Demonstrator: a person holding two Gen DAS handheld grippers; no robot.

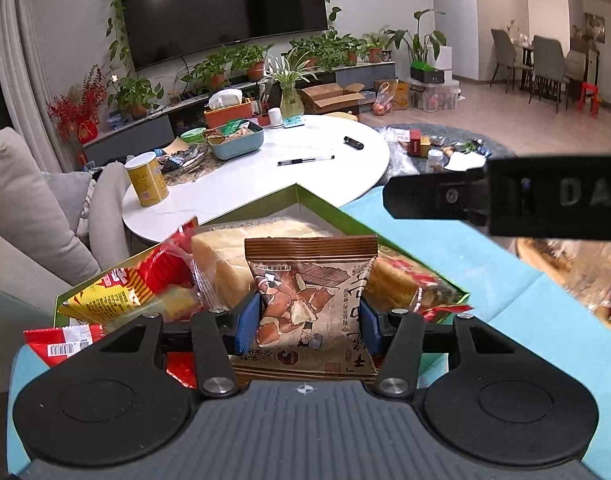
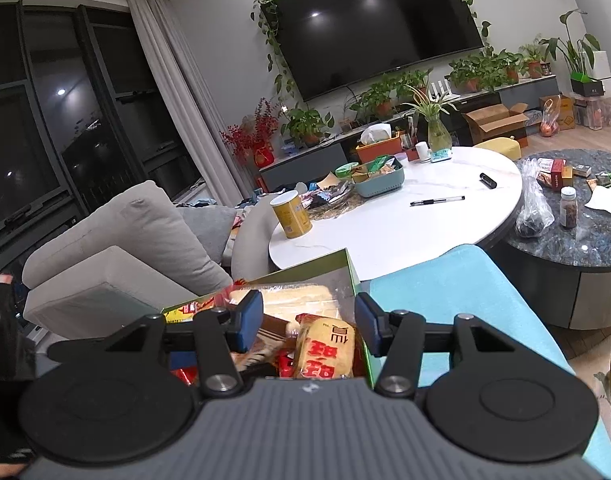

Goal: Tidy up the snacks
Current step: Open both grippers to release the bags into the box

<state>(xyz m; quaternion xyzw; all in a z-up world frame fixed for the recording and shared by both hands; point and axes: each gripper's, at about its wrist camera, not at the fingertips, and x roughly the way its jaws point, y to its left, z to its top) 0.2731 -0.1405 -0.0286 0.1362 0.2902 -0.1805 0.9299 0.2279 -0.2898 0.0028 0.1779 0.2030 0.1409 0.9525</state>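
My left gripper is shut on a brown snack packet with printed characters and holds it upright over a green box. The box holds a bread loaf and red and yellow snack packets. My right gripper is open and empty, hovering above the same green box. Below it lie a yellow packet with red characters and the bread. The right gripper's body shows in the left wrist view at the right.
The box sits on a turquoise surface. Beyond it stands a white oval table with a yellow can, a pen and a blue basket. A grey sofa is at the left, a dark round table at the right.
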